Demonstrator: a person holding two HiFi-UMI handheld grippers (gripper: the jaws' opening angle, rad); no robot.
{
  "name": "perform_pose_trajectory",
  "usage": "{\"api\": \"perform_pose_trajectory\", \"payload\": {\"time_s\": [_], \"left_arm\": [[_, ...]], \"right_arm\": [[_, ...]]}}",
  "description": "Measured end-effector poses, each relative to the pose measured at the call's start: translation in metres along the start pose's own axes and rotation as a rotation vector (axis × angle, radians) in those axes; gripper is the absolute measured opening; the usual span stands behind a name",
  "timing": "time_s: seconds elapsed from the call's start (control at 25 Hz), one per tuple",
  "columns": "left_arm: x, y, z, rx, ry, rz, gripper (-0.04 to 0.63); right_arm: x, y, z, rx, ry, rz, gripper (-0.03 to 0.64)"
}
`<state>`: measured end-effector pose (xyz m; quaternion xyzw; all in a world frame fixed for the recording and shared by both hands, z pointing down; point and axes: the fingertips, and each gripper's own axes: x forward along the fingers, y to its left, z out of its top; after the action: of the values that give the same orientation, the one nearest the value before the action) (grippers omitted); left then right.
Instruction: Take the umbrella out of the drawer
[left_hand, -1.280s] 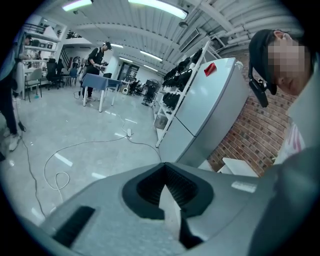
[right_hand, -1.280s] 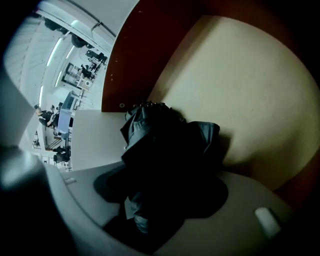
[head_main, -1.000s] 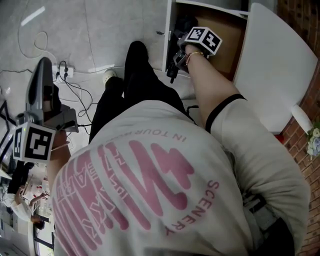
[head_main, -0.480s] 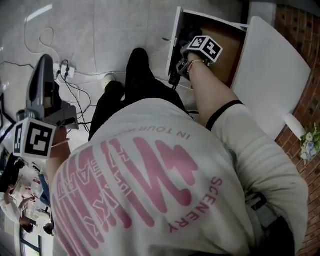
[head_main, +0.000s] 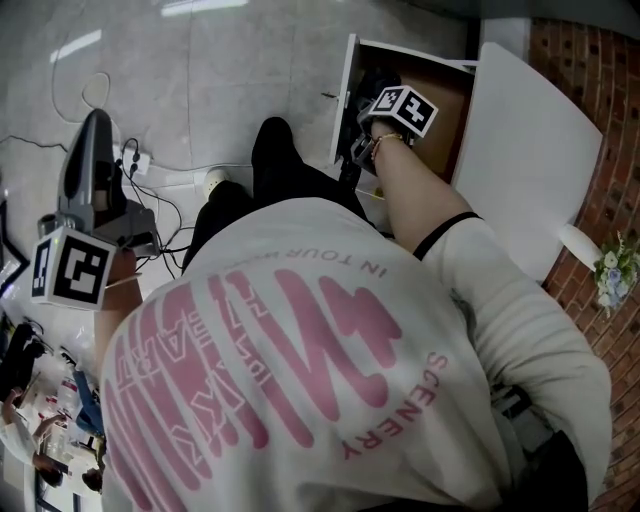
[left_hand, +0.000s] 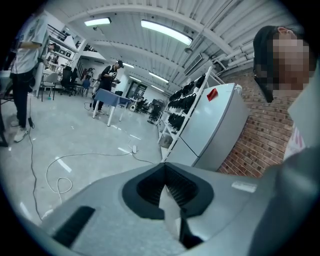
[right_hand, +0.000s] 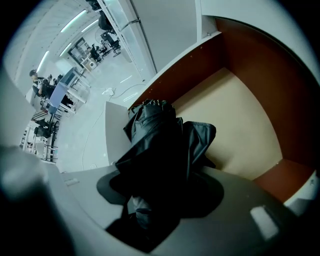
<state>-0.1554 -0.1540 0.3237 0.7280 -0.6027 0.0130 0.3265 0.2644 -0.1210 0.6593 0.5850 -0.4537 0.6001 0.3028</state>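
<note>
Over the open drawer (head_main: 452, 95), the right hand-held gripper (right_hand: 150, 202) is pointed steeply down and is clenched on the umbrella (right_hand: 157, 140). The umbrella is black and folded, with loose fabric bunched around the jaws. It is gripped near one end, and the rest is seen hanging over the drawer's tan floor, close to the front wall. Whether its far end touches the floor cannot be told. Brown side walls and a white front edge are shown around it in the right gripper view.

In the head view, the right arm is seen reaching to the drawer at the top of frame, with the marker cube (head_main: 405, 108) riding above the wrist. A white door panel (head_main: 530, 170) is seen swung open just right of the drawer.

The left hand-held gripper (left_hand: 167, 200) is held well apart from the drawer, out over the grey floor (head_main: 220, 70) on the person's left. Its jaws are closed together with nothing gripped. Cables and a power strip (head_main: 130, 148) are seen on the floor beside it. Most of the head view is filled by the person's white shirt (head_main: 300, 380) with pink print.
</note>
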Motion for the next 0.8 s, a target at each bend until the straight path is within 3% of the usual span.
{"api": "perform_pose_trajectory", "payload": {"time_s": [0.32, 0.8], "left_arm": [[-0.016, 0.008, 0.021, -0.003, -0.052, -0.009, 0.006], [-0.010, 0.001, 0.042, 0.023, -0.097, -0.091, 0.006]], "right_arm": [[-0.028, 0.006, -0.001, -0.034, -0.038, -0.032, 0.258], [-0.059, 0.012, -0.008, -0.005, -0.107, -0.047, 0.258]]}}
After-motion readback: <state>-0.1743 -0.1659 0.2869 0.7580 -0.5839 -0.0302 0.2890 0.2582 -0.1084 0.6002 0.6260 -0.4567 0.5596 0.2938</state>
